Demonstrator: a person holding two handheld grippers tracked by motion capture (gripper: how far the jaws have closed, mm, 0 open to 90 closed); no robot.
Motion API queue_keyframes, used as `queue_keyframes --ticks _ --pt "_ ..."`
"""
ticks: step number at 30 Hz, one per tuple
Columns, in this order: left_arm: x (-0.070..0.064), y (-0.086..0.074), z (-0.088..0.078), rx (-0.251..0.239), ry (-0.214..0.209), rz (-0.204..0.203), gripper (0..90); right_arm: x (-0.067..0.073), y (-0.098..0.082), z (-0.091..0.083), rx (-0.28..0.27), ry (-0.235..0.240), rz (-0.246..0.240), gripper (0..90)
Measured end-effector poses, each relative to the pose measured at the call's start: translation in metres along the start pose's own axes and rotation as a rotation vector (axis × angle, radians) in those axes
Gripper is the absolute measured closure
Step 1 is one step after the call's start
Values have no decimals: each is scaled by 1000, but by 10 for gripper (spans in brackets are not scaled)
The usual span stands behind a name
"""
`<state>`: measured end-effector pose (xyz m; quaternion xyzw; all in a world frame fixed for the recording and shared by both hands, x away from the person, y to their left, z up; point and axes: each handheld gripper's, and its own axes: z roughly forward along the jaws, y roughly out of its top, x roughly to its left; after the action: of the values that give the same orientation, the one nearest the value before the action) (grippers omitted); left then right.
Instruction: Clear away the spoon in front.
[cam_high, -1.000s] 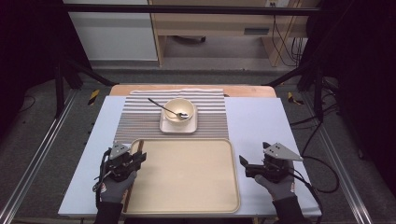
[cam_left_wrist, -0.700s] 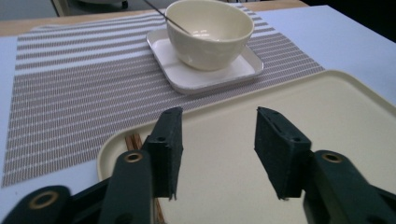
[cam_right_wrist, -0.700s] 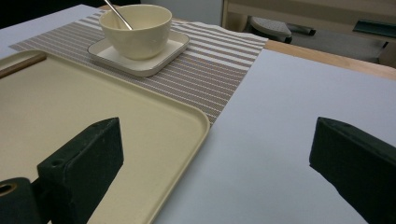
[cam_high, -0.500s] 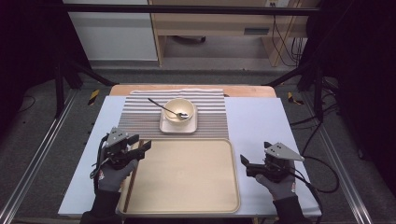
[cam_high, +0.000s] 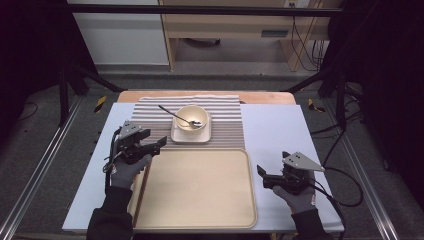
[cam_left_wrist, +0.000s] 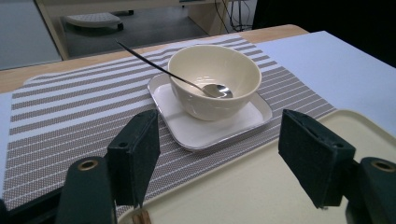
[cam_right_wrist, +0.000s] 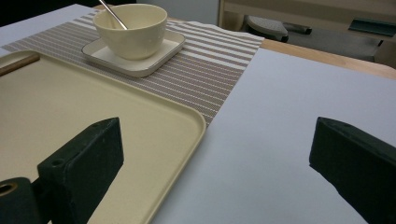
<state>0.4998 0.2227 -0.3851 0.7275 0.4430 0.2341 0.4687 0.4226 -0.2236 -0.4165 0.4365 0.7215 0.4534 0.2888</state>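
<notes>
Both hands wear grey gloves under dark sleeves. The left gripper (cam_high: 161, 142) and right gripper (cam_high: 260, 171) are black, with grey triangular plates and black cables.

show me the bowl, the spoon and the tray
bowl (cam_left_wrist: 219, 100), left gripper view, outer front wall
spoon (cam_left_wrist: 217, 90), left gripper view, its scoop inside the bowl
tray (cam_high: 252, 190), high view, right rim

The left gripper (cam_high: 161, 142) hangs above the tray's (cam_high: 200, 220) far-left corner, its jaws just opened wide with nothing between them. The right gripper (cam_high: 260, 175) rests beside the tray's right rim, jaws spread, empty.
</notes>
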Motion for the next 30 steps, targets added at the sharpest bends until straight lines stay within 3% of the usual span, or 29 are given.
queue_keyframes --ticks 9,11,13,21,22,30 --pt "10 12 21 15 17 13 275 -1 0 0 -1 -2 1 32" --pt "13 15 27 23 19 31 273 -1 0 0 -1 -2 3 32" --pt "16 17 34 26 7 13 266 -1 1 0 -4 -2 3 32" --pt "30 18 55 44 39 9 263 -1 0 0 -2 -1 3 32" --pt "34 17 60 39 42 -8 262 -1 0 0 -1 0 2 32" --pt "43 17 79 54 54 -8 259 0 -1 3 12 1 0 32"
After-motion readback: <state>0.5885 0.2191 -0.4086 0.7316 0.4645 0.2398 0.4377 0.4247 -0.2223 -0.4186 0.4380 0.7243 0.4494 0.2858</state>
